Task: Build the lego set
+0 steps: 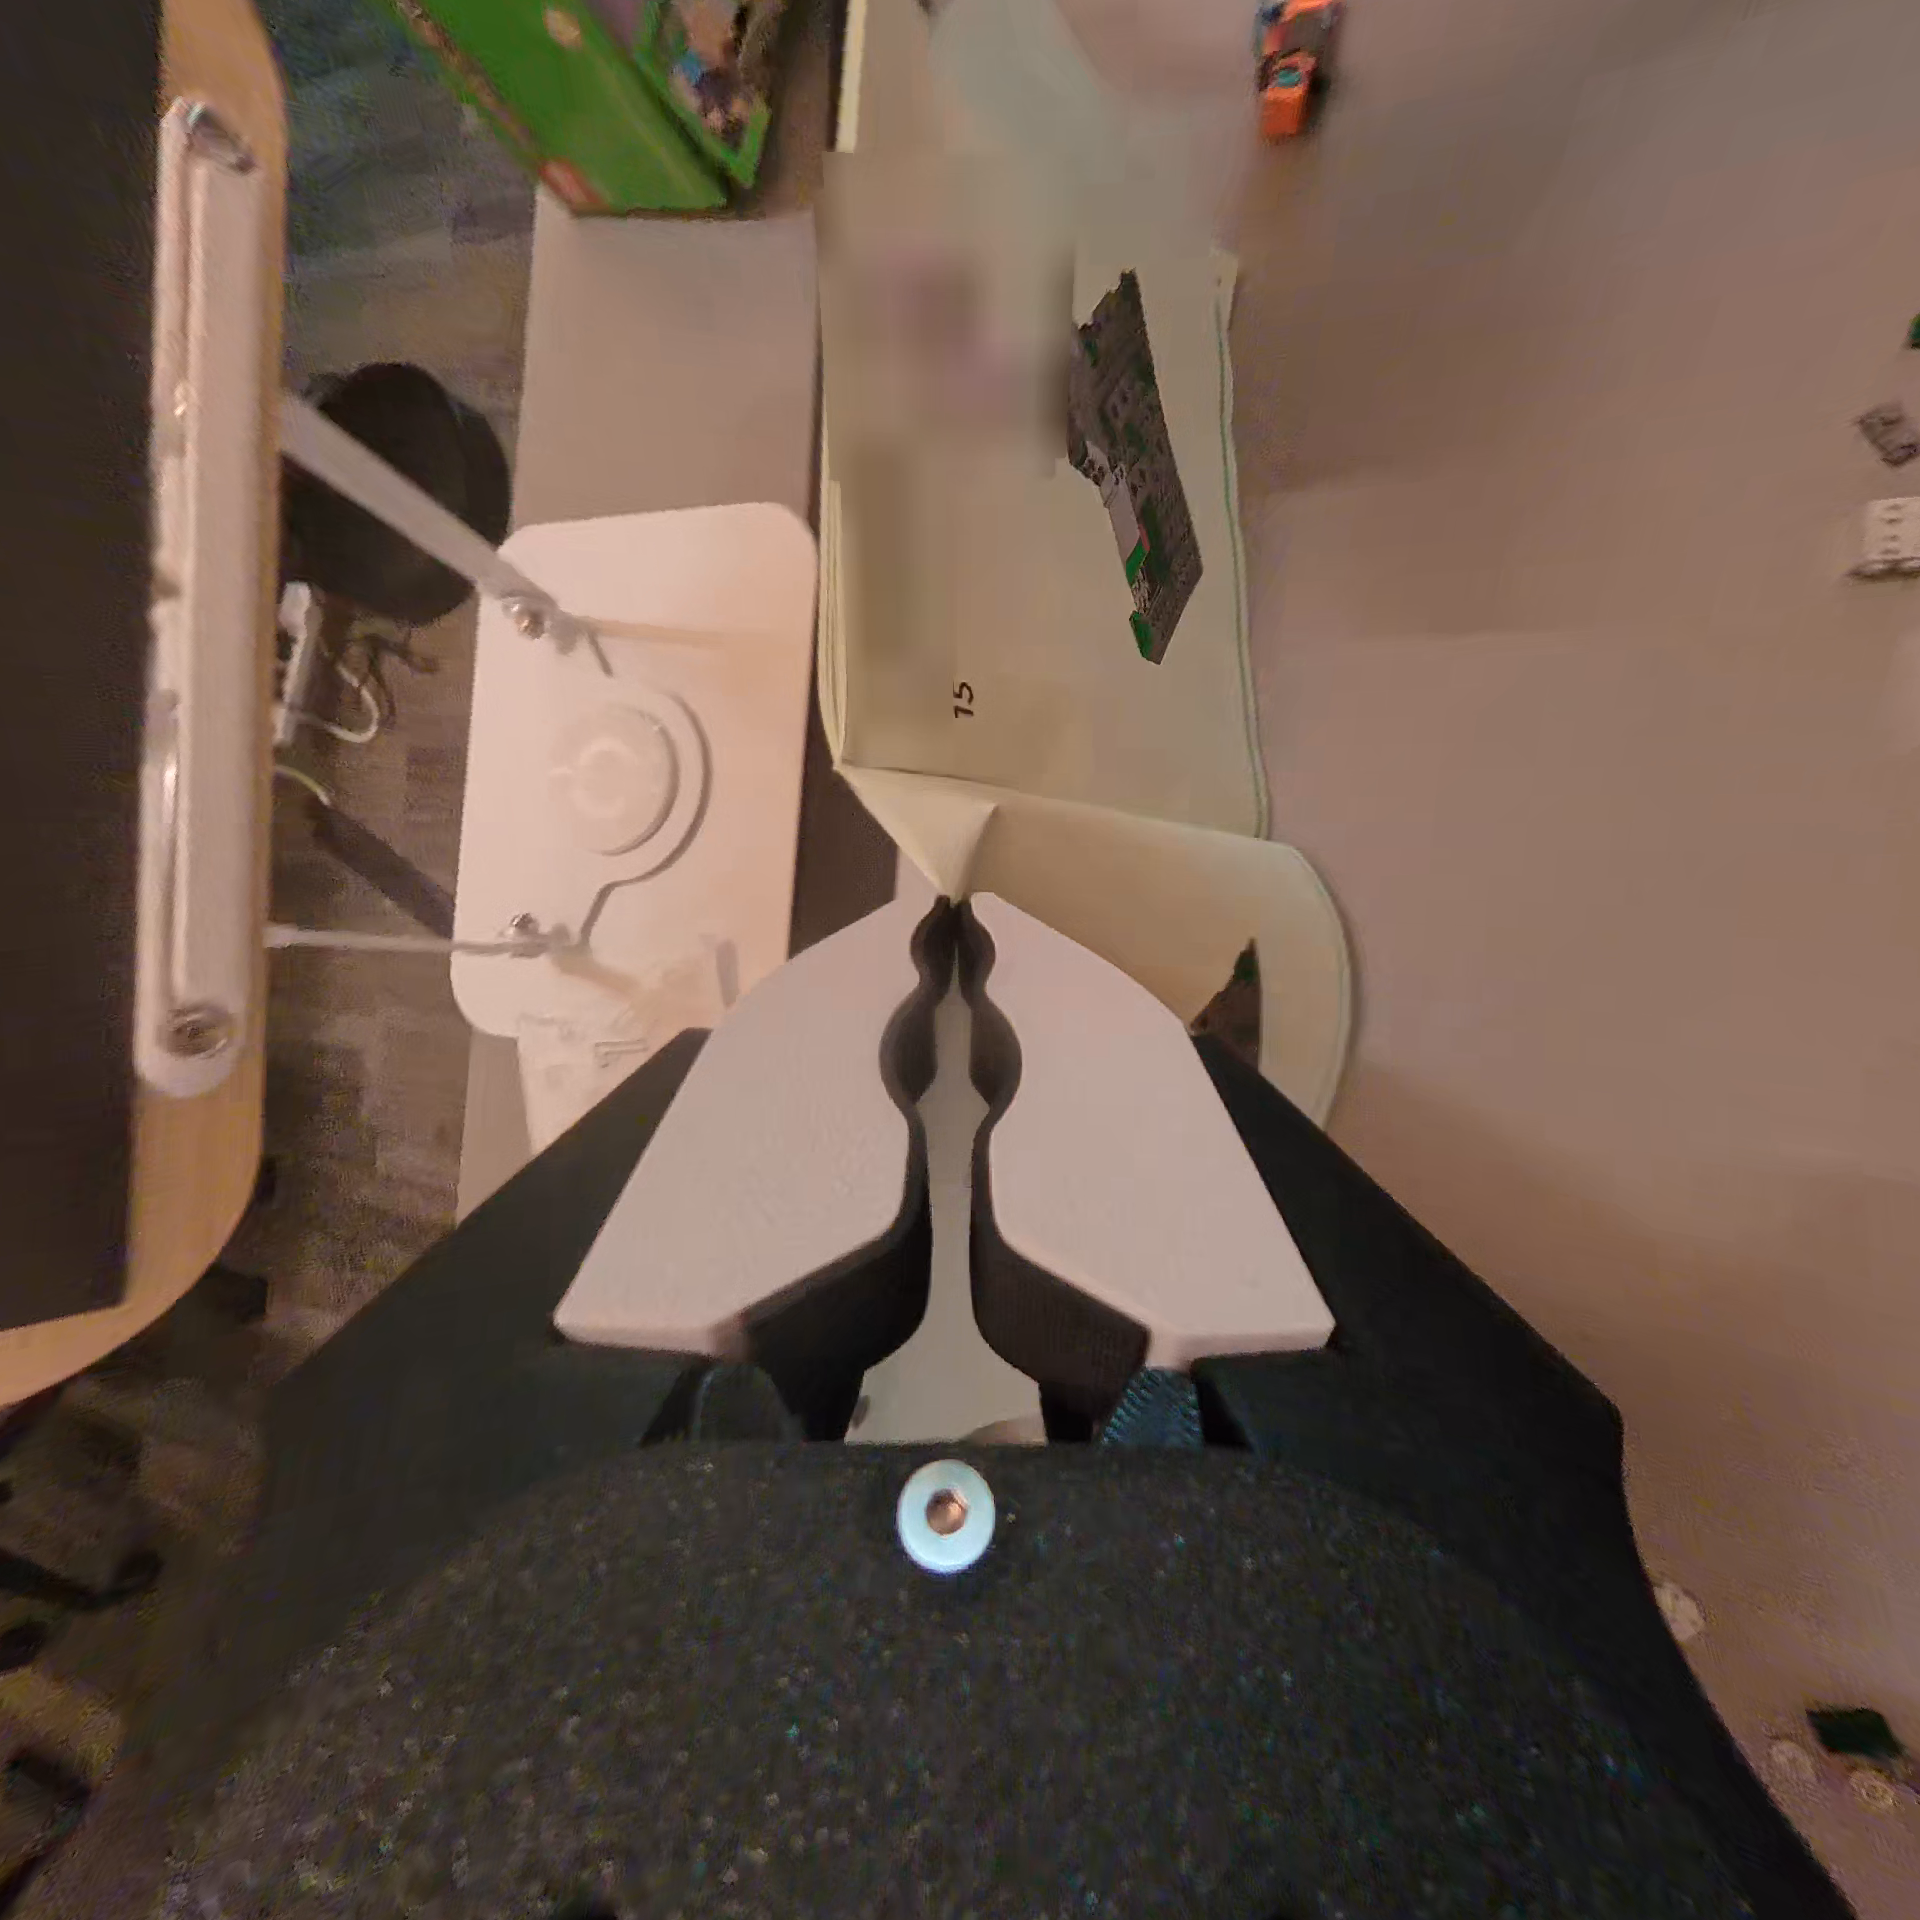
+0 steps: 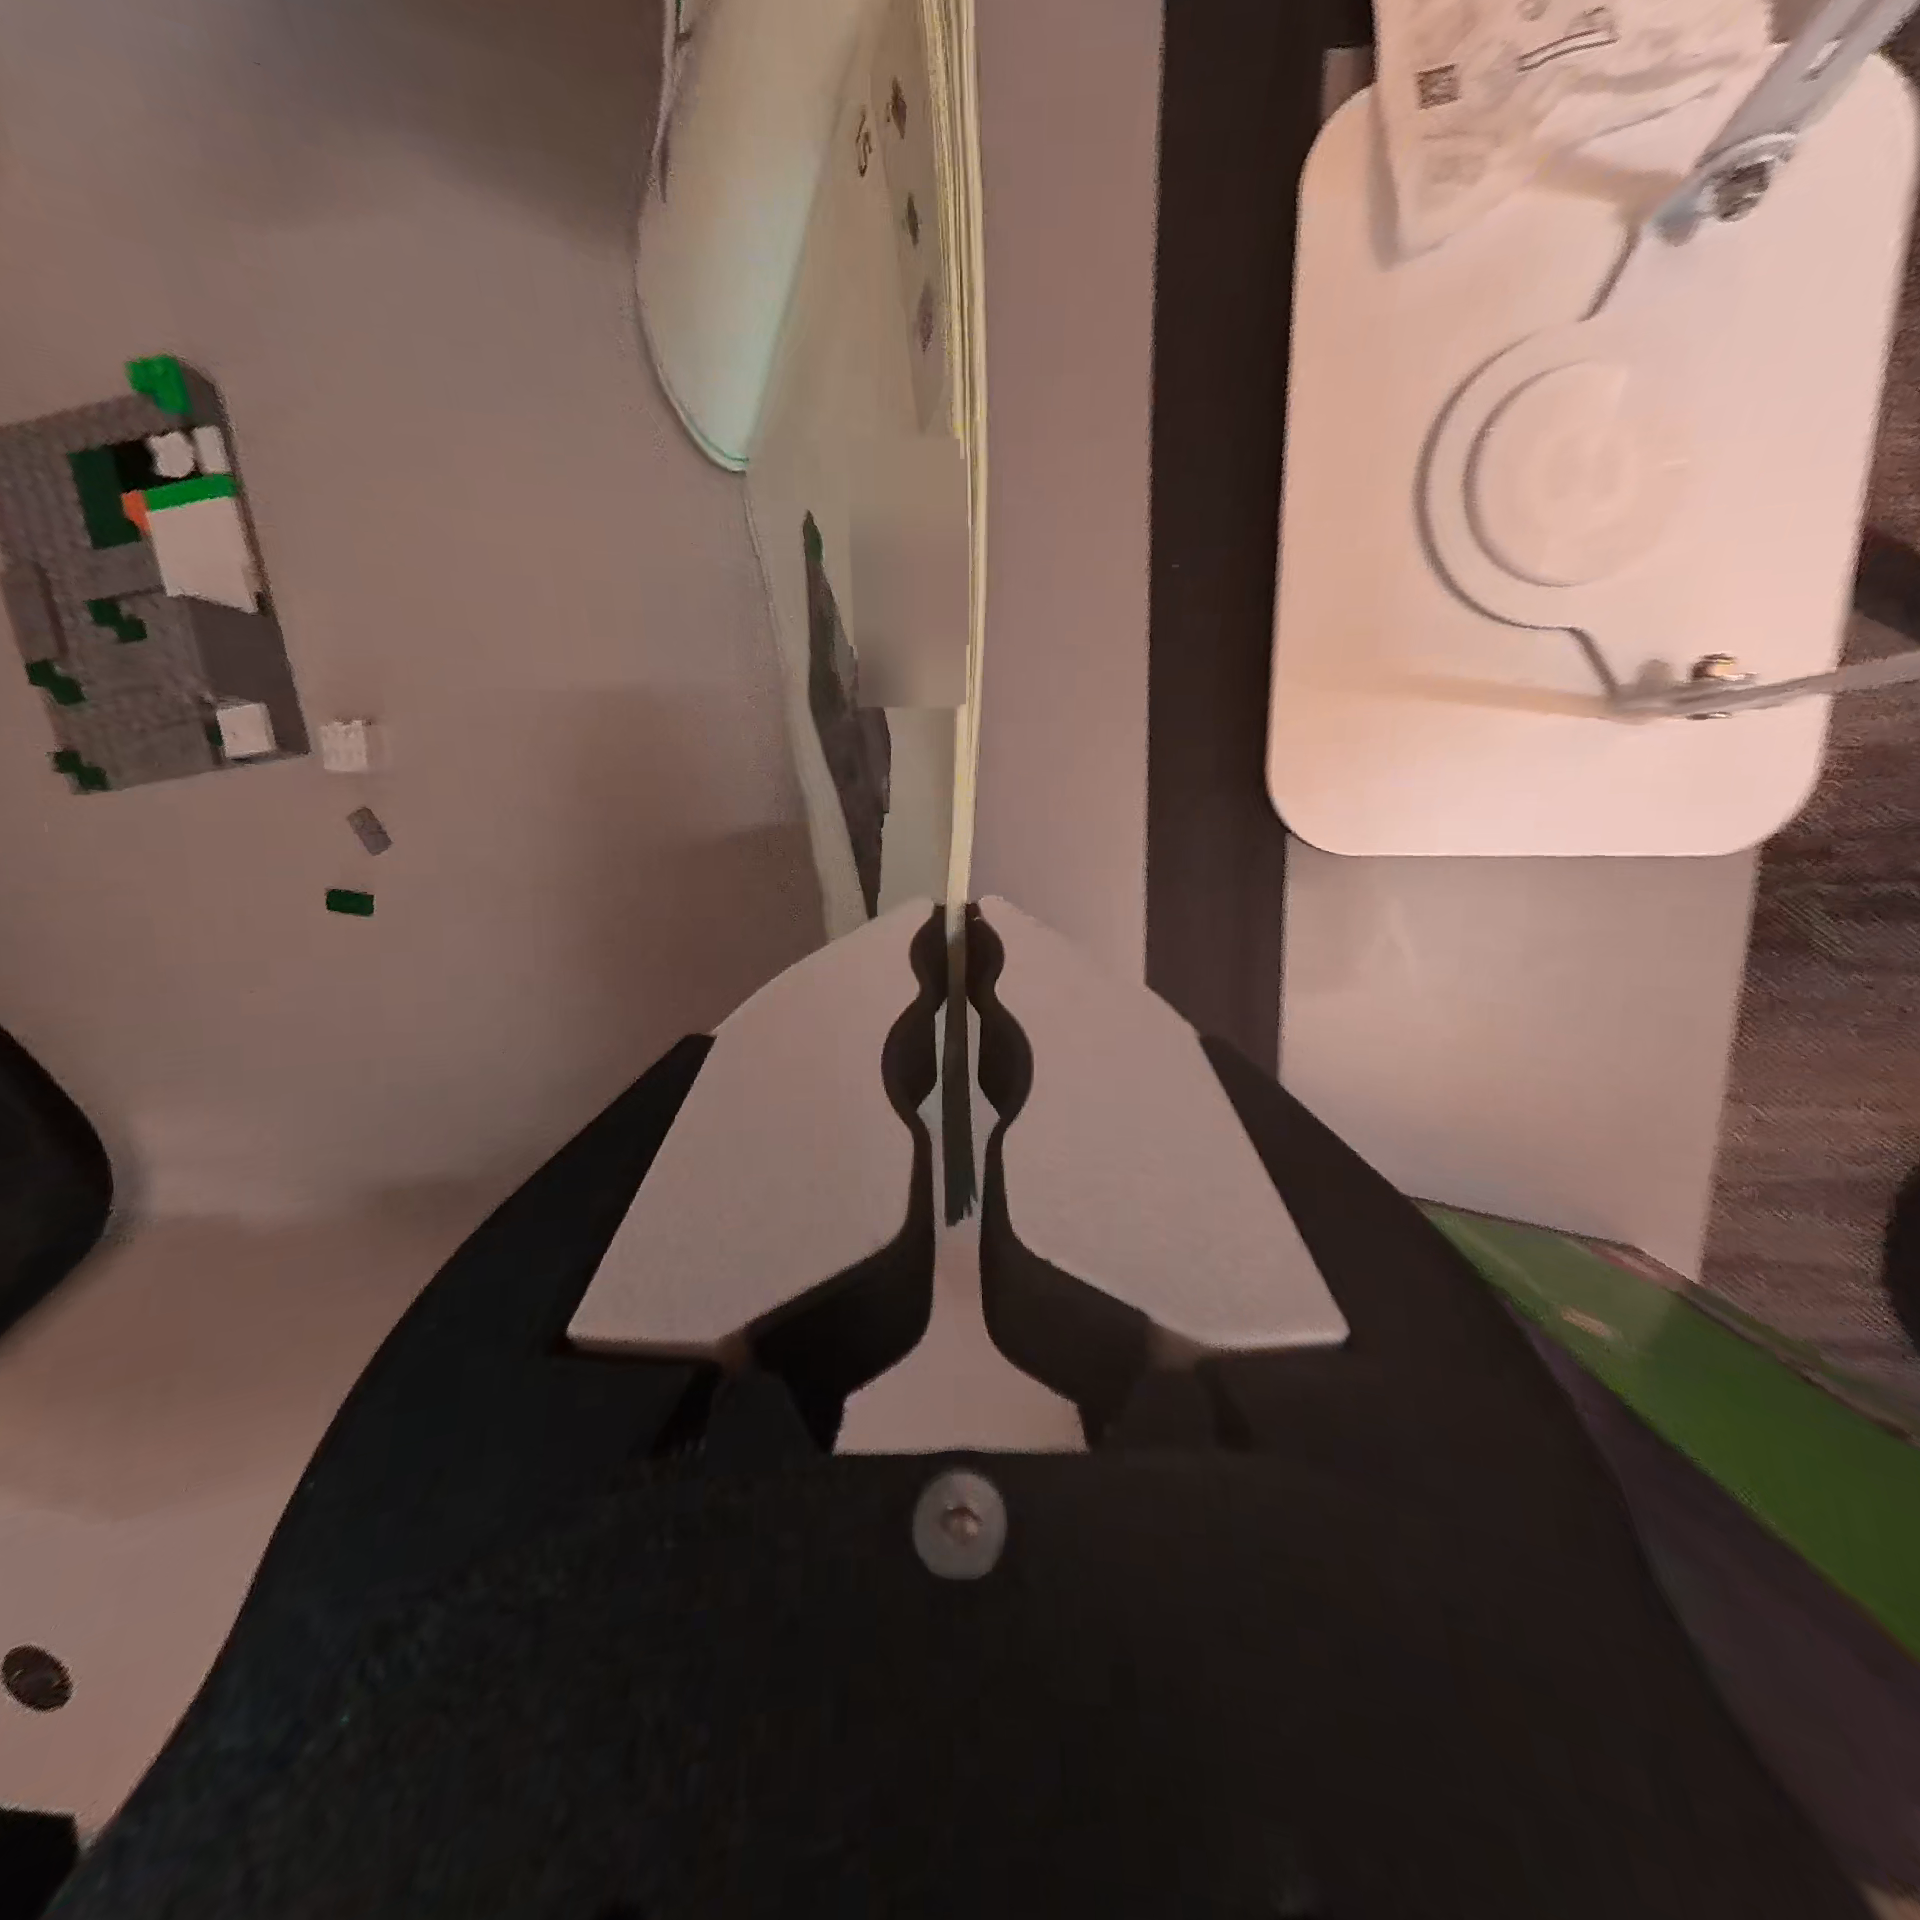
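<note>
The instruction booklet (image 1: 1029,582) is held up over the white table, open at a page with a picture of a grey and green build. My left gripper (image 1: 954,906) is shut on a corner of one page. My right gripper (image 2: 958,912) is shut on the edge of the booklet's stacked pages (image 2: 961,468), seen edge-on. The grey and green lego build (image 2: 135,592) lies flat on the table at the left of the right wrist view. Loose white (image 2: 346,744), grey (image 2: 369,831) and green (image 2: 350,902) bricks lie beside it.
A green lego box (image 1: 582,104) stands past the table edge and also shows in the right wrist view (image 2: 1704,1351). A white stool-like base (image 1: 634,769) sits on the floor below. An orange piece (image 1: 1288,73) lies far off on the table. Small bricks (image 1: 1886,535) lie at the right. My right fingertips sit around 15 cm from my left ones. My right tips are roughly 20 cm from the orange piece (image 1: 1288,73).
</note>
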The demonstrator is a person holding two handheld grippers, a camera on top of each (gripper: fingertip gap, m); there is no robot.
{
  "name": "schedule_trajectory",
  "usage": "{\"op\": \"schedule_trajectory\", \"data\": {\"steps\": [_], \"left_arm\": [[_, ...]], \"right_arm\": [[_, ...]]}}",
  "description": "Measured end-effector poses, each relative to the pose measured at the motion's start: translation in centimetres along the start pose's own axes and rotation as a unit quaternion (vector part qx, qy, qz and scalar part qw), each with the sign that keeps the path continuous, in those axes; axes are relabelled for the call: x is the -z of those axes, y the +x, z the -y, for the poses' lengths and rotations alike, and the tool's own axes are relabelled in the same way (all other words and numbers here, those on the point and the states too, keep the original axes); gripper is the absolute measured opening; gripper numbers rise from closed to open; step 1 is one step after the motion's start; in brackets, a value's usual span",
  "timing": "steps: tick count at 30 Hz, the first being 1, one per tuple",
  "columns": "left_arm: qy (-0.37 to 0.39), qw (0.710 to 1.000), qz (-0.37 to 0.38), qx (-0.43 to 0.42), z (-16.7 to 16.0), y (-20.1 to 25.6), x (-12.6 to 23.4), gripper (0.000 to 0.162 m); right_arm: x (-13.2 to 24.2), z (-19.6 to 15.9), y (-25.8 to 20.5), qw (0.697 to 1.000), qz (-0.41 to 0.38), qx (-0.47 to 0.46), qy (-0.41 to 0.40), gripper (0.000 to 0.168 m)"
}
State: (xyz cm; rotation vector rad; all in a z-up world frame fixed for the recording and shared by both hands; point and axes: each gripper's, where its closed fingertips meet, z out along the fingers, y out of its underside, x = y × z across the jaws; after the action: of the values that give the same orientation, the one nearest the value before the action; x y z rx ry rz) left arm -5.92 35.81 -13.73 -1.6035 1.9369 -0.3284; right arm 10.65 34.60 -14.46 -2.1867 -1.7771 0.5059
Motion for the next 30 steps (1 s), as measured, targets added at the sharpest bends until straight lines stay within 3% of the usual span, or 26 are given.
{"op": "schedule_trajectory", "data": {"steps": [1, 12, 20, 27, 30], "left_arm": [[-0.007, 1.0, 0.004, 0.007, -0.2, -0.9, 0.0, 0.0], [-0.037, 0.996, 0.072, 0.049, -1.7, -7.1, -0.2, 0.006], [-0.067, 0.993, 0.077, 0.061, -4.1, -6.9, 0.5, 0.022], [-0.1, 0.99, 0.056, 0.088, -7.4, -6.0, 1.2, 0.022], [-0.105, 0.988, 0.057, 0.093, -8.6, -5.8, 1.8, 0.02]], "right_arm": [[0.3, 0.3, 0.4, 1.0, -0.009, -0.002, -0.005, 0.002], [1.1, 1.8, 4.6, 0.996, -0.083, -0.025, 0.0, 0.002], [1.2, 1.8, 4.9, 0.994, -0.107, -0.018, 0.0, 0.003], [1.2, 1.5, 5.0, 0.992, -0.118, -0.026, 0.021, 0.003], [1.0, 0.1, 5.1, 0.991, -0.126, -0.032, 0.007, 0.017]]}}
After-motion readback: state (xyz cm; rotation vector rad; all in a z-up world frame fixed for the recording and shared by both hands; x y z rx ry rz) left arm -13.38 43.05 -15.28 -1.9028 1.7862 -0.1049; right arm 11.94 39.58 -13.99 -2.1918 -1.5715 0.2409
